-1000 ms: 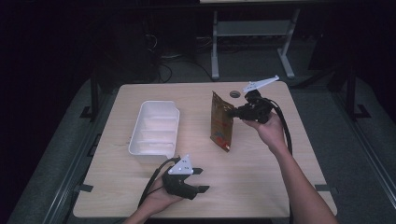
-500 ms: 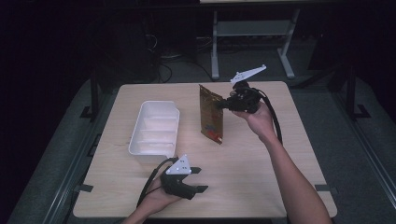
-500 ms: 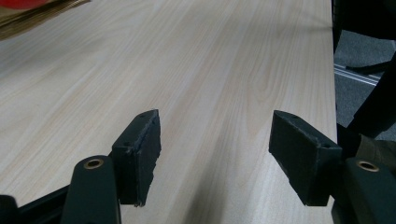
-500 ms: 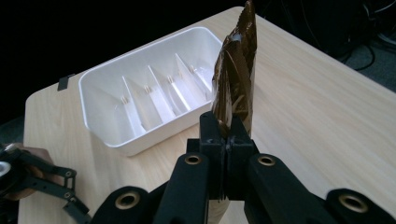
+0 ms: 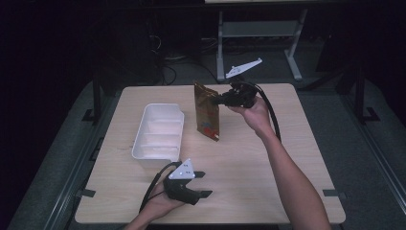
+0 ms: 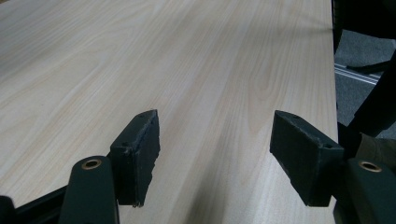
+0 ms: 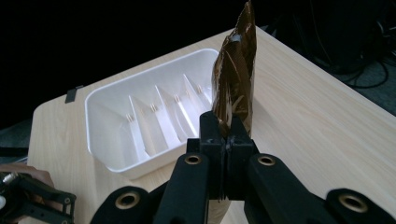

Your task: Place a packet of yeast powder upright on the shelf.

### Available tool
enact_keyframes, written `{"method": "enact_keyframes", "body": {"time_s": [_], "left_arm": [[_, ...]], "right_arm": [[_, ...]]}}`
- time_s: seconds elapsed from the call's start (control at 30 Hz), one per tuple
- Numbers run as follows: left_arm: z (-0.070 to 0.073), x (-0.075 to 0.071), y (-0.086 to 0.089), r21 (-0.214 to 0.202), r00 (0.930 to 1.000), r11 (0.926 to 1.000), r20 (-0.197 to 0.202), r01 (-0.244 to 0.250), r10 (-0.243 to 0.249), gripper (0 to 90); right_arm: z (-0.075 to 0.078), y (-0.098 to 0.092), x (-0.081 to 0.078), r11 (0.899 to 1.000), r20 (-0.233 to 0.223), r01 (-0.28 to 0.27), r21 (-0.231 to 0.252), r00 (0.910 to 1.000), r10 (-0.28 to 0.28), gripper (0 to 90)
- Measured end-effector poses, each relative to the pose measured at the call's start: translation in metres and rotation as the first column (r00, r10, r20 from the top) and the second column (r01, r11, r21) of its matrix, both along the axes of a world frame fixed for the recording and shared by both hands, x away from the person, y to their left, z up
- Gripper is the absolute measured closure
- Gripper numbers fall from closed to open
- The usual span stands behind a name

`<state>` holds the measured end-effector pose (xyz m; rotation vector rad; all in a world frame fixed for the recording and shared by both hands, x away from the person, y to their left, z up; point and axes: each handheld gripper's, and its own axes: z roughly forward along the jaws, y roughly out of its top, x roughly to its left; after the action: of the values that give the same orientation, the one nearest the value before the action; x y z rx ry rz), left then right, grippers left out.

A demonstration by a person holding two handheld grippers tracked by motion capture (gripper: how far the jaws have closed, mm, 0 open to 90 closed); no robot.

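Left gripper [image 5: 197,184] sits low at the near table [image 5: 268,182] edge, jaws spread with nothing between, having just opened a bit more. Past it, a white tray [image 5: 160,134] sits just left of the brown pouch [image 5: 207,111], which the right gripper [image 5: 216,101] pinches, lifted off the wood. Dark room behind, with a metal stand [image 5: 258,33].

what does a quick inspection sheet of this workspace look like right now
surface: light wooden table, bare around the items
job's things: brown pouch held off the table; white tray with empty divided compartments beside it
clutter: nothing seen
grippers: right gripper shut on the pouch's edge; left gripper open, nothing between its jaws, low over the near table
cables: black cable trails along the right forearm
surroundings: dark room, metal stand behind the table
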<state>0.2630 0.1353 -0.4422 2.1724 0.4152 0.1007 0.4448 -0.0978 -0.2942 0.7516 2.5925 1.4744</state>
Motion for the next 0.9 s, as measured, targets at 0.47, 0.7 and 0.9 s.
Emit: {"method": "enact_keyframes", "body": {"time_s": [0.47, 0.7, 0.9], "left_arm": [[0.0, 0.001, 0.002, -0.003, 1.0, 1.0, 0.001, -0.001, 0.001, 30.9], [0.0, 0.001, 0.003, -0.005, 1.0, 1.0, 0.0, -0.002, 0.002, 30.5], [0.001, 0.001, 0.004, -0.01, 1.0, 1.0, 0.002, -0.003, 0.003, 30.4]], "right_arm": [[0.012, 0.033, 0.019, 0.999, 0.018, -0.042, 0.01, 0.9989, 0.042, 88.9], [0.019, 0.048, 0.029, 0.997, 0.03, -0.065, 0.028, 0.9975, 0.064, 88.9], [0.025, 0.065, 0.037, 0.996, 0.036, -0.086, 0.027, 0.9957, 0.085, 88.9]]}}
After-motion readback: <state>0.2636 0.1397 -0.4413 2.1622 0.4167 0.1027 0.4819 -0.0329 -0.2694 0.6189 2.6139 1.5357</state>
